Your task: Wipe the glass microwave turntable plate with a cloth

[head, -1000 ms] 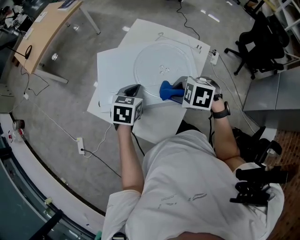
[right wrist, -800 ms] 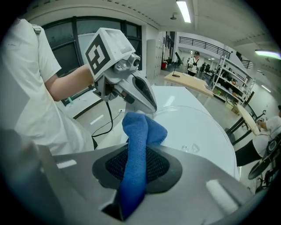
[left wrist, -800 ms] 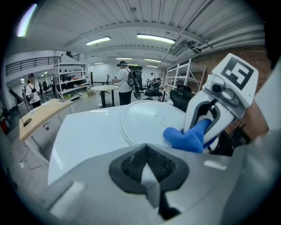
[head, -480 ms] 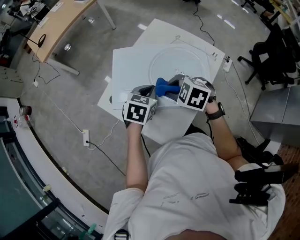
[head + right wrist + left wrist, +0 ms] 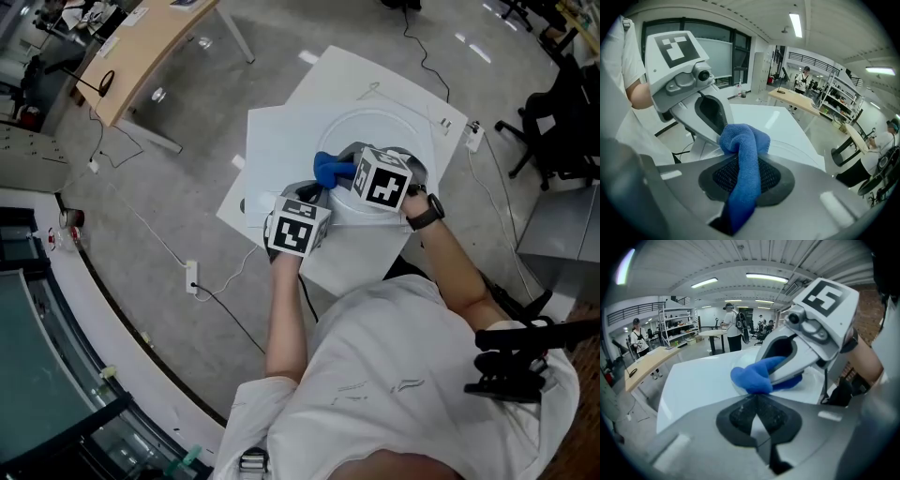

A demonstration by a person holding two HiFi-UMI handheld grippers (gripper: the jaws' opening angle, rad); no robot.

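Observation:
The round glass plate (image 5: 394,127) lies flat on white boards (image 5: 281,141). My right gripper (image 5: 345,174) is shut on a blue cloth (image 5: 327,168), whose bunched end rests at the plate's left rim. In the right gripper view the cloth (image 5: 743,154) runs between the pads and bulges out over the plate (image 5: 792,152). My left gripper (image 5: 313,195) sits just left of the cloth with its jaws together at the plate's near-left rim. In the left gripper view its tips (image 5: 757,401) meet at that rim, and the cloth (image 5: 754,377) and right gripper (image 5: 797,364) are right in front.
A wooden desk (image 5: 141,56) stands at the upper left. A power strip and cables (image 5: 192,277) lie on the grey floor. A black office chair (image 5: 562,103) is at the right, and a black device (image 5: 516,361) is at the person's hip. People stand far back in both gripper views.
The right gripper has slid the cloth leftward across the plate, toward the left gripper. The two grippers are now close together. The head view has shifted.

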